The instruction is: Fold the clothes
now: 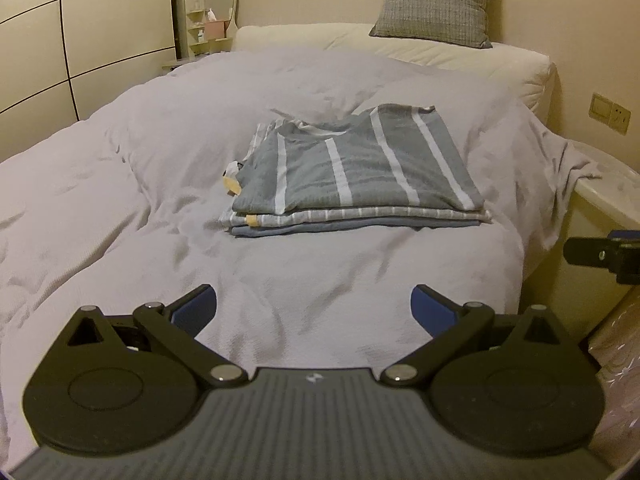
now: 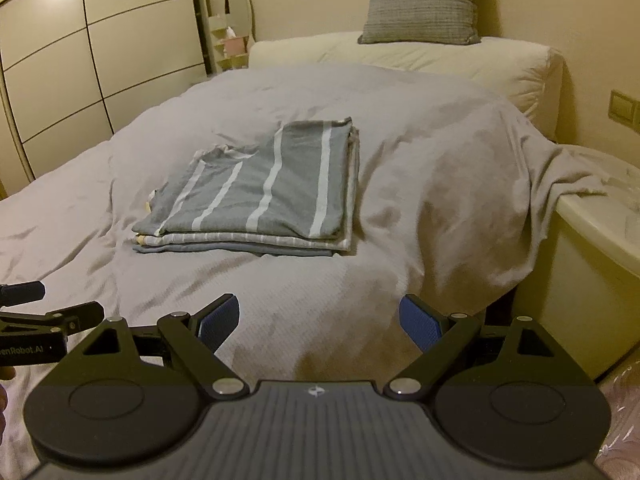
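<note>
A stack of folded clothes [image 1: 352,176] lies on the bed, topped by a grey garment with white stripes; it also shows in the right wrist view [image 2: 256,196]. Below it lie a thin-striped piece and a blue-grey piece. My left gripper [image 1: 314,312] is open and empty, held over the quilt well short of the stack. My right gripper [image 2: 320,324] is open and empty, also over the quilt near the bed's front, with the stack ahead to its left. Part of the right gripper [image 1: 604,256] shows at the right edge of the left wrist view.
The bed's pale quilt [image 1: 120,200] is rumpled. A cream mattress end [image 1: 440,60] and a grey cushion [image 1: 434,0] stand behind. A wardrobe [image 1: 80,40] is on the left, a small shelf with a mirror [image 1: 212,16] beyond, and a white nightstand [image 2: 600,260] on the right.
</note>
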### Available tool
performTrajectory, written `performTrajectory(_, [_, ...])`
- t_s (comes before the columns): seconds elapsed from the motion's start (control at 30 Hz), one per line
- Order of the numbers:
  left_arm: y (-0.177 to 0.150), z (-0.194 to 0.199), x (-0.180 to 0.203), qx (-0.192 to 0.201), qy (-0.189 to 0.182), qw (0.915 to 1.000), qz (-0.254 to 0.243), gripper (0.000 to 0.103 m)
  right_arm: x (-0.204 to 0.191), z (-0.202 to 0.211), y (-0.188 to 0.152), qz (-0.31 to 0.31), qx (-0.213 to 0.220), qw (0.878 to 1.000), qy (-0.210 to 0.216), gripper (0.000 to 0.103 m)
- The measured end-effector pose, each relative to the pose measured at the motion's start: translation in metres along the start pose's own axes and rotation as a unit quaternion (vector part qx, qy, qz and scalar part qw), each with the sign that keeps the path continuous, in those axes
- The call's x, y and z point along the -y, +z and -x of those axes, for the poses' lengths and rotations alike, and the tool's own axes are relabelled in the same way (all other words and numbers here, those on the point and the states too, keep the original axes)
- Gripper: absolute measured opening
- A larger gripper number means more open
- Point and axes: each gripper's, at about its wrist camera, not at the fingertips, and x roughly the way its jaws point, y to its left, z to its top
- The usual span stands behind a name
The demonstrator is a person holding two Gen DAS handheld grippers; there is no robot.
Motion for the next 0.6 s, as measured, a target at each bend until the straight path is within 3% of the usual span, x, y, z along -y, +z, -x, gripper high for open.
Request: performTrajectory(0.6, [0.004, 0.024, 0.011, 0.01, 0.021, 0.9996, -0.018, 0.102, -0.009, 0.027, -0.001, 0.007, 0.005, 1.0, 0.008, 0.089])
